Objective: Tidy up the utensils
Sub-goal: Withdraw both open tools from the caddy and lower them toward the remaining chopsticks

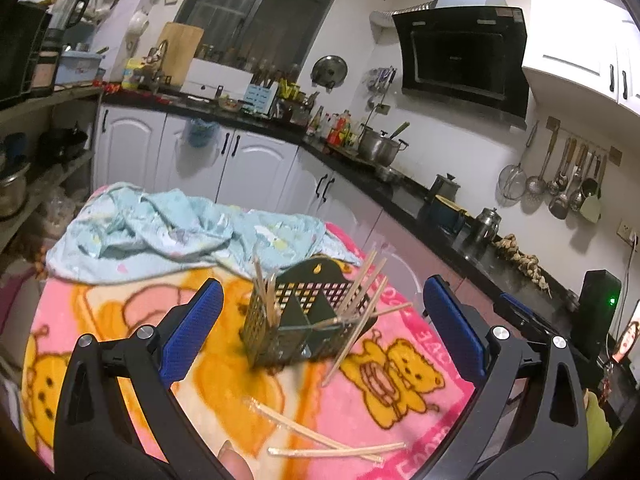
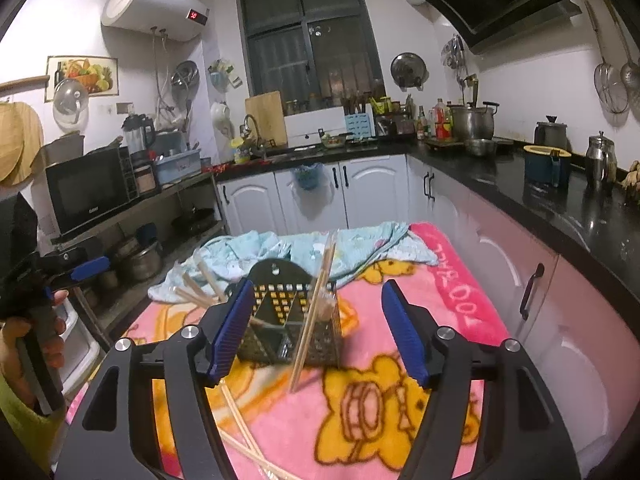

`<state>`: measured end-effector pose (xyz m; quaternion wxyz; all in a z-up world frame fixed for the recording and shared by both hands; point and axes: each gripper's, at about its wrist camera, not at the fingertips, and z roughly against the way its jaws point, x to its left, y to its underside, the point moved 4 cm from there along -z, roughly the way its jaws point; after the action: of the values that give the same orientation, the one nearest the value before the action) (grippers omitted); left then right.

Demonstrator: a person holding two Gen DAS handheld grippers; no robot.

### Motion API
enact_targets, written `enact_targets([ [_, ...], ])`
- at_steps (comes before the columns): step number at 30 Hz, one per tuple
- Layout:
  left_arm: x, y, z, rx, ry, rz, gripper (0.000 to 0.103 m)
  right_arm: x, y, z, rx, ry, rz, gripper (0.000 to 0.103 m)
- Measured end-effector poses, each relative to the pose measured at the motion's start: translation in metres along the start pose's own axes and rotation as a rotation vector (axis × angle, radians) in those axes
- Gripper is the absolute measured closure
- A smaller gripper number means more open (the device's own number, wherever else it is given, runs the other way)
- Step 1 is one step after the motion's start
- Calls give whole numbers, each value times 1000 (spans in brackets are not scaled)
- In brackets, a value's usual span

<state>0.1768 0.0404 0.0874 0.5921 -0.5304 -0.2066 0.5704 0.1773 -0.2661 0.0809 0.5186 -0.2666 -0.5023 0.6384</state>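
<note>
Kitchen; pink bear blanket (image 1: pixel 152 320) carries the chopstick holder (image 1: pixel 304 320), loose chopsticks (image 1: pixel 332 446) in front. Left gripper (image 1: pixel 320 336) and right gripper (image 2: pixel 318 332) both gape, empty. Only right view shows the water heater (image 2: pixel 154 4).

White-walled kitchen at night, dark window (image 2: pixel 310 40) over the sink, white cabinets (image 2: pixel 368 192) under a black counter (image 2: pixel 568 196), range hood (image 1: pixel 464 56), water heater (image 2: pixel 154 4), microwave (image 2: pixel 90 190), what looks like a framed fruit picture (image 2: pixel 82 76), ladles on a wall rail (image 1: pixel 568 176).
</note>
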Motion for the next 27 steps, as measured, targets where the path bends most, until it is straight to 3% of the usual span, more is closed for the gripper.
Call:
enact_targets([
  [27,18,81,-9,161,-71,13,11,-2,61,-4,156,21,28,35],
])
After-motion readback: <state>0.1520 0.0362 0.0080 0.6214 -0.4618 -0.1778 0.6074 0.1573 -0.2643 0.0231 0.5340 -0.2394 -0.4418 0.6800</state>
